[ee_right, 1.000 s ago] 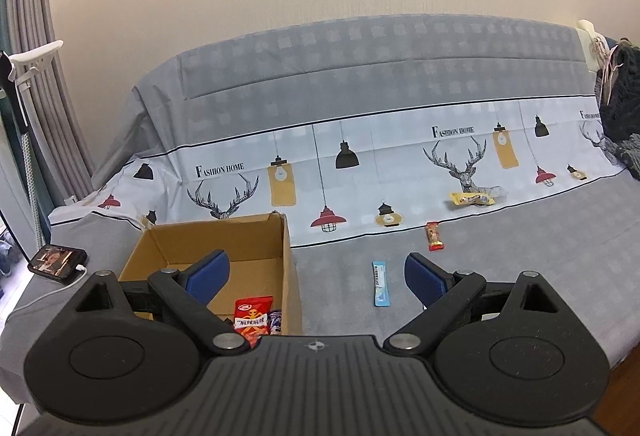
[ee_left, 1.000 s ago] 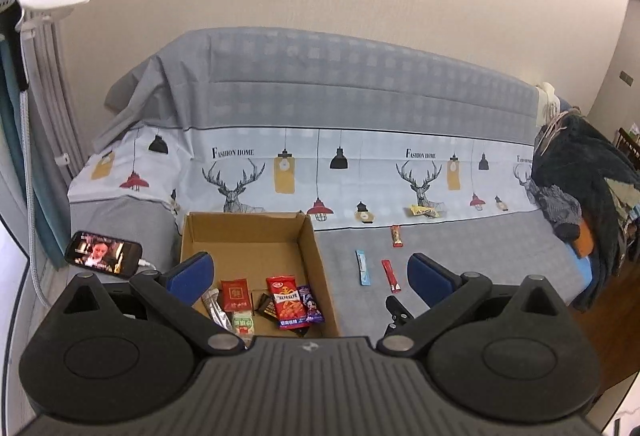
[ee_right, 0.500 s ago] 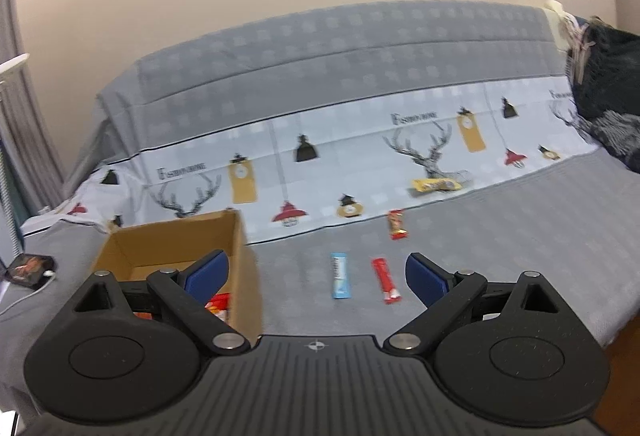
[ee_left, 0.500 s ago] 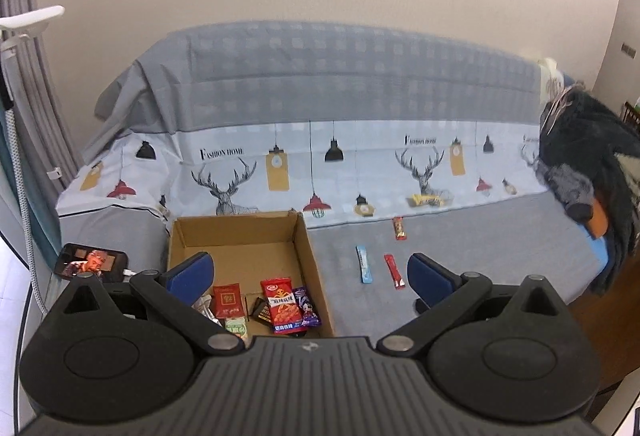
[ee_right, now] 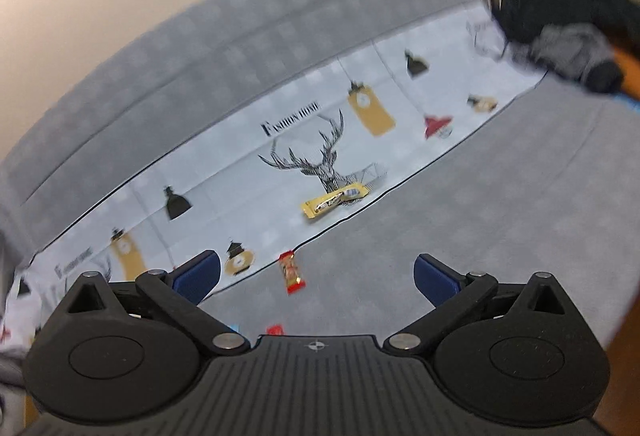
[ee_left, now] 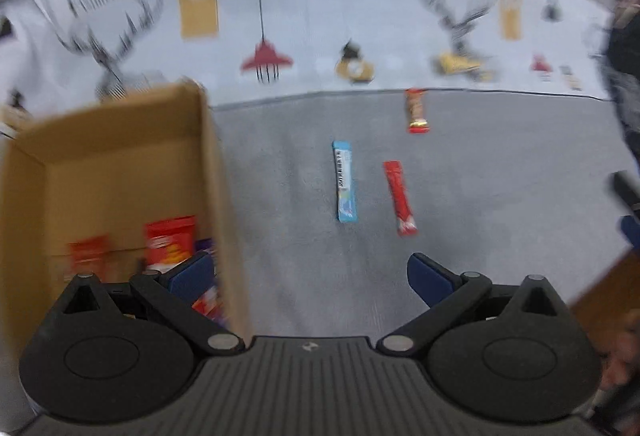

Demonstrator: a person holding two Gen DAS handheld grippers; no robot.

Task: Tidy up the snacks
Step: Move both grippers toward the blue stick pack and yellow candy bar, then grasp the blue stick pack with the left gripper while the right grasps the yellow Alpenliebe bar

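Grey sofa cover [ee_left: 500, 164] holds loose snacks. Left gripper [ee_left: 308, 272] spread wide, empty. Blue stick [ee_left: 344, 182] and red stick [ee_left: 400, 198] lie straight ahead, long way pointing away. Box [ee_left: 208, 172] to their left. Right gripper [ee_right: 316, 274] wide, empty, facing short red bar [ee_right: 292, 273] and farther yellow bar [ee_right: 335, 201]. Left looks nearer sticks.

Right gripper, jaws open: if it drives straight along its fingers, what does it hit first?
Likely the small red-and-tan snack bar lying on the grey sofa seat, slightly left of the right gripper centreline. Beyond it lies the yellow wrapped bar. Motion blur makes depth uncertain; the gripper may meet bare seat fabric first.
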